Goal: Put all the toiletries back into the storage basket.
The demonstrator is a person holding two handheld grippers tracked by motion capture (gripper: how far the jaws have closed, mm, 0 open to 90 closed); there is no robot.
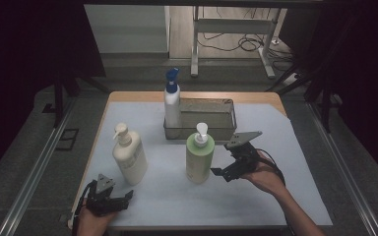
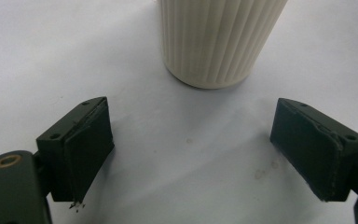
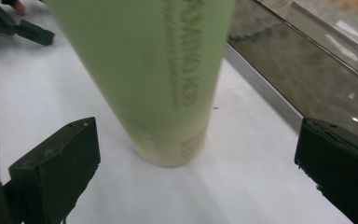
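Note:
A green pump bottle [image 1: 200,157] stands upright in the middle of the white table cover. My right gripper [image 1: 223,160] is just to its right, open, with the jaws apart and off the bottle. In the right gripper view the green bottle [image 3: 154,70] rises just beyond the wide open jaws of the right gripper [image 3: 198,151], untouched. A cream pump bottle [image 1: 129,156] stands to the left. My left gripper [image 1: 126,197] rests low near the front edge, open. The ribbed base of the cream bottle [image 2: 216,42] shows ahead of the left gripper [image 2: 196,126], whose jaws hold nothing.
A metal tray [image 1: 211,115] sits at the back of the table with a white bottle with a blue pump [image 1: 172,105] standing at its left end. The tray's wall [image 3: 298,70] runs close beside the green bottle. A table frame and cables lie beyond the table.

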